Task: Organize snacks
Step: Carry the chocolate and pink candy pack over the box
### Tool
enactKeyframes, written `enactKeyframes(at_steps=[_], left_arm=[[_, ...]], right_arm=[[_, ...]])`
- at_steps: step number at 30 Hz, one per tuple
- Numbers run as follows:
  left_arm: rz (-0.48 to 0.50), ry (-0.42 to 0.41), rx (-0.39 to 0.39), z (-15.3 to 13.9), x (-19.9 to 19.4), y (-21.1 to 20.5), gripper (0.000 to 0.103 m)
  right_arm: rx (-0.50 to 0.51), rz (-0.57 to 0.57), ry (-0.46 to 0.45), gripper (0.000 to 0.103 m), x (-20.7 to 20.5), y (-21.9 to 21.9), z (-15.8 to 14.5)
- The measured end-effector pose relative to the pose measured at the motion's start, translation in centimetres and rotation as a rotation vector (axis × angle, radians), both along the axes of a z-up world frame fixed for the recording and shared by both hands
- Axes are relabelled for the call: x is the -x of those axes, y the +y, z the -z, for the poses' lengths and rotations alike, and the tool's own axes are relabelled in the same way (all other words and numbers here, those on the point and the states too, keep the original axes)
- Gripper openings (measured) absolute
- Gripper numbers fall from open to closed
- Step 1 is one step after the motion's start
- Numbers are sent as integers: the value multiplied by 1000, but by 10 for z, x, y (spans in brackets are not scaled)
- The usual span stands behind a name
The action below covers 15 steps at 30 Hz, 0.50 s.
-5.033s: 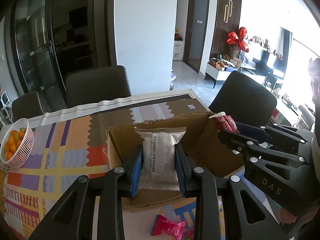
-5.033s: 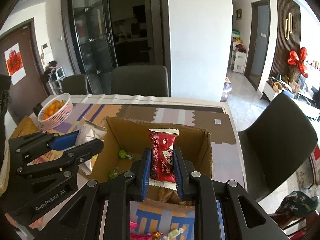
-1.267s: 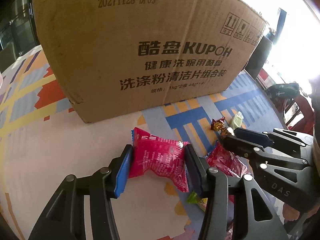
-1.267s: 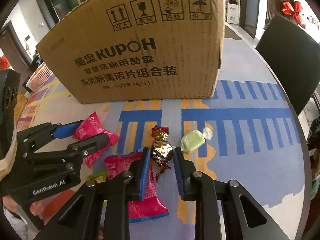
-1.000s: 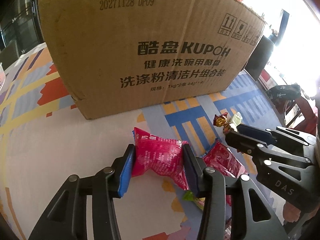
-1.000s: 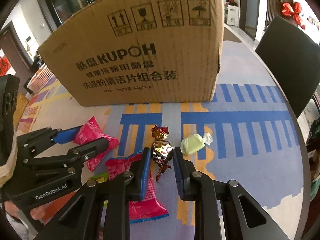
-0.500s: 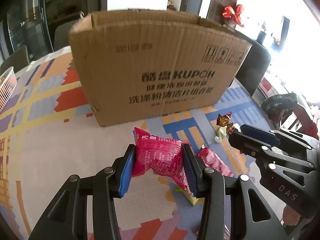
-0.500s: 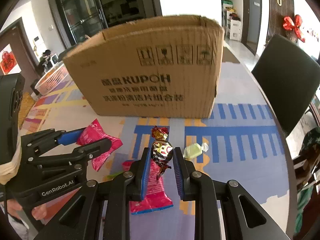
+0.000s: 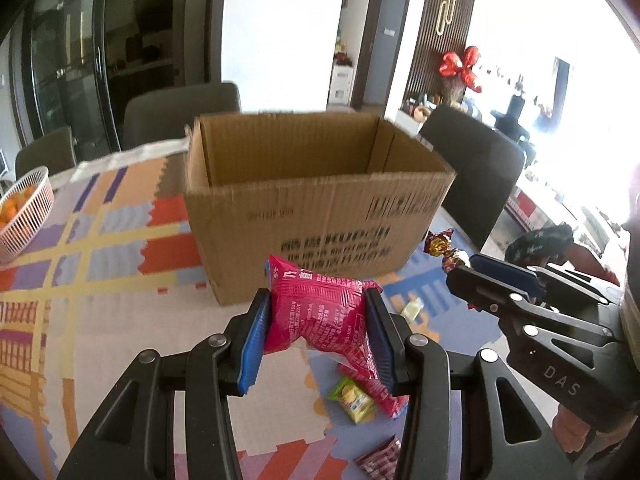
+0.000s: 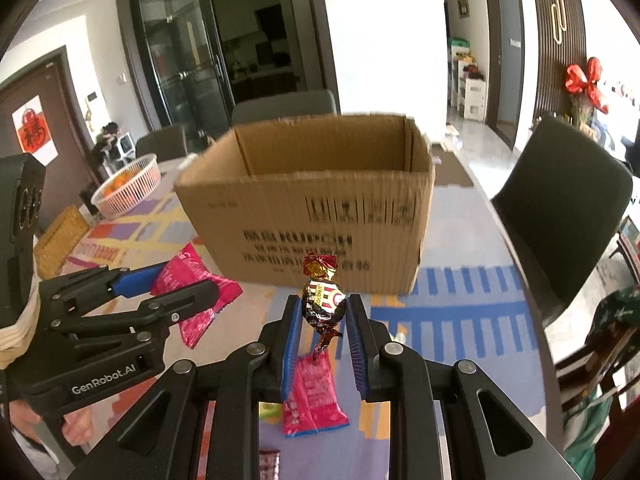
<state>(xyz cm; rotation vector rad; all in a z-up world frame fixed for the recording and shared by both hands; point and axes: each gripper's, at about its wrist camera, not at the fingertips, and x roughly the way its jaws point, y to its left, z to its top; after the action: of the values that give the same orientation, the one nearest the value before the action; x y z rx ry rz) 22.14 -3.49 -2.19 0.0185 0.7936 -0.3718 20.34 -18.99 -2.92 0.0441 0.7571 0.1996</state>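
Note:
My left gripper (image 9: 318, 312) is shut on a pink snack packet (image 9: 320, 316), held in the air in front of the open cardboard box (image 9: 316, 216). My right gripper (image 10: 322, 318) is shut on a foil-wrapped candy (image 10: 322, 298) with a red and gold twist, also raised before the box (image 10: 320, 216). In the right wrist view the left gripper (image 10: 176, 286) and its pink packet (image 10: 192, 276) appear at the left. In the left wrist view the right gripper (image 9: 472, 270) shows at the right with the candy (image 9: 440, 244). Part of the box's inside shows, with no contents in view.
On the patterned tablecloth (image 9: 100, 240) below lie another pink packet (image 10: 314, 396), a green-yellow candy (image 9: 354, 396) and a pale green candy (image 9: 412, 306). A white basket of oranges (image 9: 22, 208) stands at the far left. Dark chairs (image 10: 560, 208) surround the table.
Both grippers have risen with their snacks, from table level to where the box's open top shows. The loose snacks stayed on the table.

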Motion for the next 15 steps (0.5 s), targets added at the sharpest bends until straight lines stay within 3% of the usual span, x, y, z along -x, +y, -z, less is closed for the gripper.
enactKeyframes(at_steps=[15], left_arm=[[-34,-136,30,-64,-18,4,46]], right_arm=[[-11,-27,-149,24,-14,4,-66]])
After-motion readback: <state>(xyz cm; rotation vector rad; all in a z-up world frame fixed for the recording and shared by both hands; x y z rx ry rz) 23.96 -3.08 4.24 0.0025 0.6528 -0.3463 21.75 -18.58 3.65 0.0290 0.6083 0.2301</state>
